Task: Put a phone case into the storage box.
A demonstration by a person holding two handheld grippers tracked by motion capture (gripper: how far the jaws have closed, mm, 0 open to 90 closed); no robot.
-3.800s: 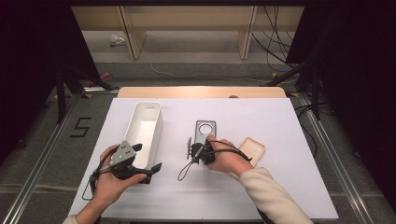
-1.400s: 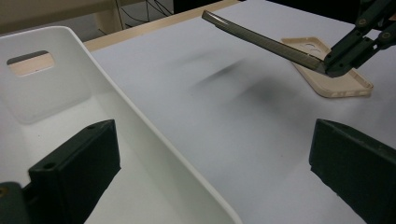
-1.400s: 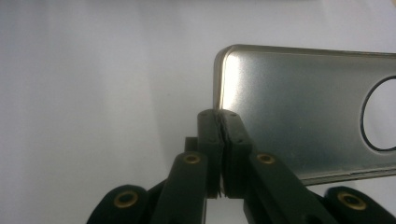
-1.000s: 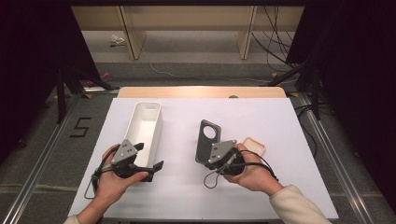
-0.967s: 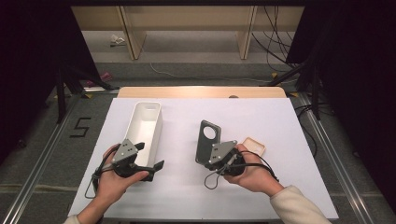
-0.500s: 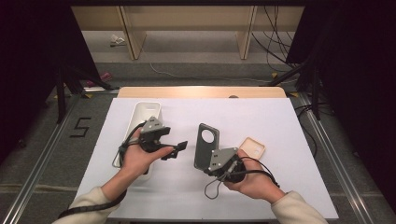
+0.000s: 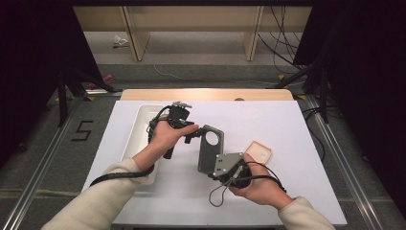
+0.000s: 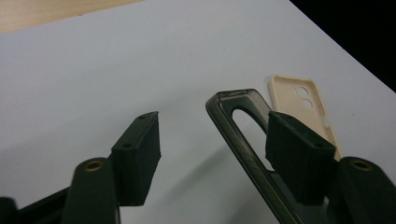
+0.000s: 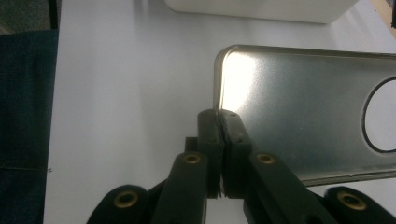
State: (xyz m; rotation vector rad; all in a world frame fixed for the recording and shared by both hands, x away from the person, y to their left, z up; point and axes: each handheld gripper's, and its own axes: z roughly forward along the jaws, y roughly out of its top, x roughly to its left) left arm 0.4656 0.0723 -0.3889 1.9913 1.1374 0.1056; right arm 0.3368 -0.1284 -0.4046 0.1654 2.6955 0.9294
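A dark grey phone case (image 7: 209, 148) with a round camera hole stands tilted above the white table, and my right gripper (image 7: 218, 167) is shut on its lower corner. The right gripper view shows the jaws (image 9: 219, 119) pinched on the case's glossy edge (image 9: 299, 107). My left gripper (image 7: 194, 136) is open at the case's upper end. In the left gripper view the case's rim (image 8: 243, 140) stands between the spread jaws (image 8: 215, 126), close against the right-hand one. I cannot tell whether they touch.
A beige phone case (image 7: 258, 152) lies hollow side up on the table, right of the grippers (image 8: 299, 93). A long white tray (image 7: 139, 139) lies along the left side under the left forearm (image 9: 261, 9). The white table (image 7: 297, 124) ends in a wooden strip at the far edge.
The left hand has come from the tray's near end up and right to the dark case, jaws open. The right gripper has kept hold of the case, which stands more upright.
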